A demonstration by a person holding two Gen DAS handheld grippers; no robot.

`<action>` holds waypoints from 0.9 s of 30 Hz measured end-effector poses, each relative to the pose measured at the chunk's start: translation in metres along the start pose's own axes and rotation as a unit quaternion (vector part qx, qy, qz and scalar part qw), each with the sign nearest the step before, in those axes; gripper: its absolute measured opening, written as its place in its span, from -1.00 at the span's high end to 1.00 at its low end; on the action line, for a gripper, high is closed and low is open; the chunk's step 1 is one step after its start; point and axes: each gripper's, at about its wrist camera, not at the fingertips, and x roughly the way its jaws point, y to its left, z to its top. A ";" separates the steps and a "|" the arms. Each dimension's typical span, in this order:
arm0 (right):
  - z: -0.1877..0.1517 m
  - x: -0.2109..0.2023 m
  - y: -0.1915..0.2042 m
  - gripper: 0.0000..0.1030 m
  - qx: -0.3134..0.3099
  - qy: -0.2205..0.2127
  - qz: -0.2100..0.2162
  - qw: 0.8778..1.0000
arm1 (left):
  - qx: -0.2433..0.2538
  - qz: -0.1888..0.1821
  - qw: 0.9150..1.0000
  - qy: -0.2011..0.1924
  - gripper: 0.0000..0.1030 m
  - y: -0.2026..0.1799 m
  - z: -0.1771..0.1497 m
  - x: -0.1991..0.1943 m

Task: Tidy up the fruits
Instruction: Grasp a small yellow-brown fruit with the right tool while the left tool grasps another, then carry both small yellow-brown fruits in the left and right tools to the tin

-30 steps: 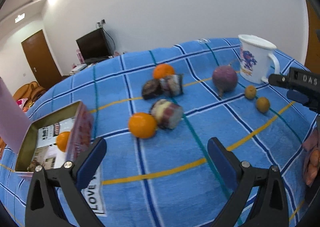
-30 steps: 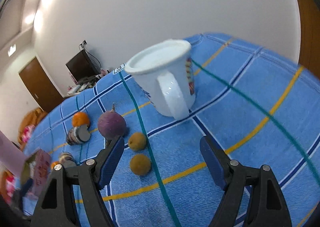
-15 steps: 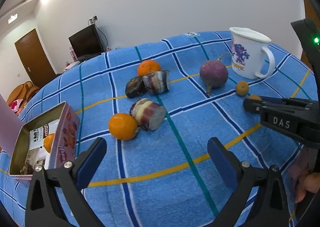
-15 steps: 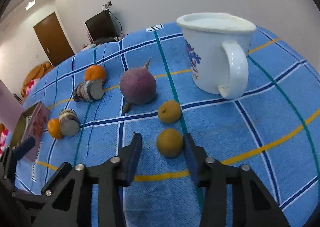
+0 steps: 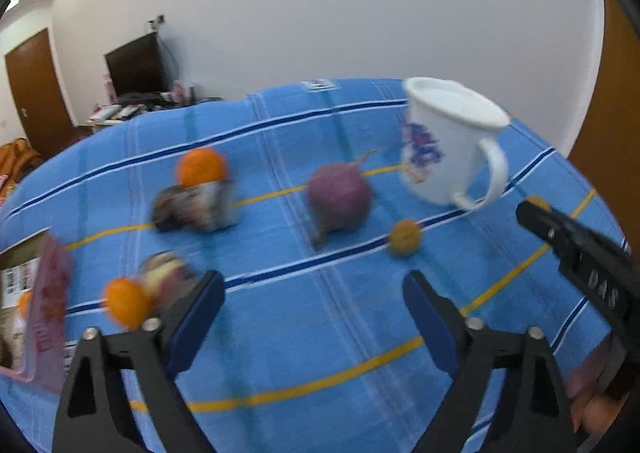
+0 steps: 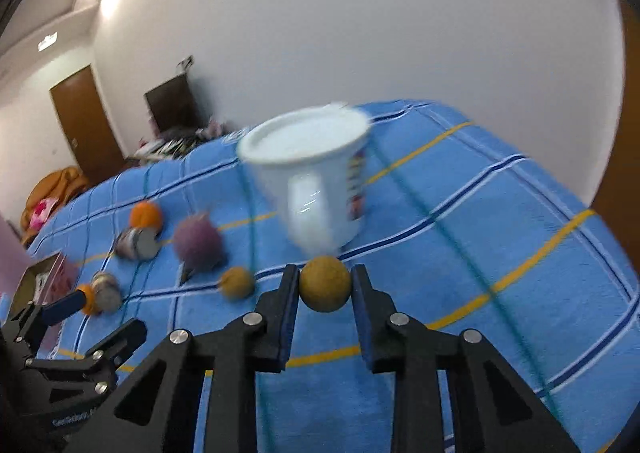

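My right gripper [image 6: 325,274] is shut on a small brown round fruit [image 6: 325,291], held just above the blue checked cloth in front of a white mug [image 6: 312,181]. A second brown fruit [image 5: 405,238] lies on the cloth beside a purple round root [image 5: 340,197]. My left gripper [image 5: 312,285] hovers over bare cloth in front of these; its jaws are closing with nothing between them. In the left wrist view the right gripper [image 5: 536,211] reaches in from the right edge. Two oranges [image 5: 202,167] [image 5: 126,301] sit further left.
Two striped cut chunks [image 5: 196,205] [image 5: 168,273] lie near the oranges. An open pink tin box [image 5: 48,313] stands at the left edge with an orange [image 5: 25,301] inside. The mug [image 5: 448,145] stands at the back right. A person's hand [image 5: 592,405] shows at lower right.
The right gripper's jaws closed around the nearer brown fruit and raised it off the cloth. The left gripper swung right, toward the purple root and mug, and its jaws narrowed.
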 end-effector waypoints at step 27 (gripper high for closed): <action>-0.003 -0.006 -0.012 0.45 0.041 -0.021 -0.015 0.999 | 0.000 -0.034 0.999 0.007 0.46 -0.020 0.012 0.029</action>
